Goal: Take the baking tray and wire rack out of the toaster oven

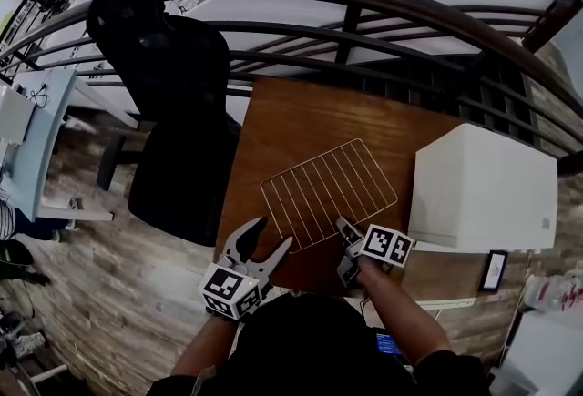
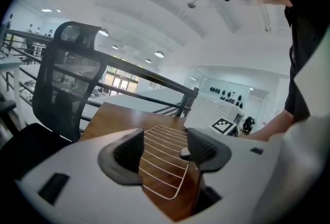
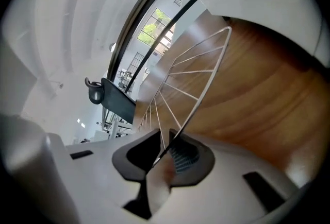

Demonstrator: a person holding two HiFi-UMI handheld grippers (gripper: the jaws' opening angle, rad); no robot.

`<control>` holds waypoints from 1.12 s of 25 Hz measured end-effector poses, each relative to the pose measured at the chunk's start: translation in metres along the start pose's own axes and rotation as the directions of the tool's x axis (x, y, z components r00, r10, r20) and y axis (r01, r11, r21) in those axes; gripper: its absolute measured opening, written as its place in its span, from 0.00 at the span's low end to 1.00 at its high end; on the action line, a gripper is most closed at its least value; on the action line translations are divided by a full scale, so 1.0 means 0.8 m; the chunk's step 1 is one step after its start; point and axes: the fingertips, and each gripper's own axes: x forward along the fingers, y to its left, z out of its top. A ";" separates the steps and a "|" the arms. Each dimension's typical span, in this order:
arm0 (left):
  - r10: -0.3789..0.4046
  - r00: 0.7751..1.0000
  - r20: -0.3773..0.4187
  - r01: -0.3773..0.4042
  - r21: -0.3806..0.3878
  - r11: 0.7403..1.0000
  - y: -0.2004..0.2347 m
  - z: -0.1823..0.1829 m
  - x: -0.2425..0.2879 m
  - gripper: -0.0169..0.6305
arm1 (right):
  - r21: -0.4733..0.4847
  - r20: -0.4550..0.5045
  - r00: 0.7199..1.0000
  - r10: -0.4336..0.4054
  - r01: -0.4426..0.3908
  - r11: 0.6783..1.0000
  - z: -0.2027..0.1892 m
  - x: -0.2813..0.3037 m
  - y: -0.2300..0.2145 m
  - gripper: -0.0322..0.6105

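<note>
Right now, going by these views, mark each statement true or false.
1. The wire rack lies on the wooden table. True.
2. The left gripper clamps the rack. False: its jaws stand apart and hold nothing.
3. The rack's near edge wire passes between the jaws of the right gripper. True.
4. The black chair stands to the right of the table. False: in the head view it stands to the table's left.

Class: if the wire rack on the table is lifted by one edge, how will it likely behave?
The wire rack probably stays stiff: its thin rods join a frame. Likely light, being mostly gaps. Lying flat on the wooden table, it may slide when pushed.
</note>
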 end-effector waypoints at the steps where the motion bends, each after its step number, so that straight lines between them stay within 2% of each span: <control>1: -0.004 1.000 0.000 0.004 -0.003 1.000 0.000 0.000 0.001 0.45 | -0.025 -0.009 1.000 -0.026 0.026 0.999 0.000 0.000 -0.003 0.14; 4: -0.009 1.000 0.002 0.009 -0.004 1.000 0.000 0.001 0.003 0.45 | -0.148 -0.028 0.991 -0.129 0.123 0.981 0.000 -0.001 -0.012 0.20; 7: -0.015 1.000 0.003 0.015 -0.010 1.000 0.001 0.001 0.002 0.45 | -0.280 -0.006 0.962 -0.271 0.259 0.924 0.007 -0.010 -0.030 0.34; 10: -0.020 1.000 0.003 0.020 -0.010 1.000 -0.002 0.000 -0.002 0.45 | -0.339 0.018 0.936 -0.352 0.336 0.879 0.011 -0.021 -0.046 0.44; 11: -0.020 1.000 0.004 0.020 -0.009 1.000 -0.002 0.000 -0.004 0.45 | -0.346 0.010 0.932 -0.362 0.343 0.873 0.009 -0.022 -0.048 0.60; 12: -0.020 1.000 0.005 0.020 -0.009 1.000 -0.002 0.000 -0.007 0.45 | -0.350 0.001 0.930 -0.368 0.345 0.871 0.006 -0.024 -0.049 0.65; 19: -0.027 0.999 0.031 0.027 0.006 1.000 0.003 -0.001 -0.034 0.45 | -0.368 0.065 0.943 -0.325 0.326 0.871 -0.009 -0.035 -0.023 0.63; 21: -0.027 0.999 0.029 0.026 0.017 1.000 0.003 -0.001 -0.041 0.45 | -0.395 0.096 0.952 -0.292 0.305 0.867 -0.010 -0.040 -0.008 0.55; 22: -0.024 0.999 0.027 0.023 0.027 0.999 0.001 0.001 -0.042 0.44 | -0.413 0.116 0.955 -0.272 0.295 0.862 -0.008 -0.044 0.000 0.47; 23: -0.018 1.000 0.025 0.017 0.040 0.999 0.000 0.004 -0.043 0.43 | -0.433 0.140 0.958 -0.250 0.286 0.855 -0.004 -0.049 0.009 0.43; 25: -0.006 0.999 0.033 0.003 0.069 0.998 -0.002 0.012 -0.050 0.34 | -0.475 0.195 0.960 -0.202 0.273 0.837 0.002 -0.063 0.030 0.35; 28: 0.006 0.997 0.074 -0.013 0.087 0.996 -0.003 0.026 -0.073 0.24 | -0.537 0.294 0.946 -0.135 0.281 0.795 0.004 -0.088 0.063 0.19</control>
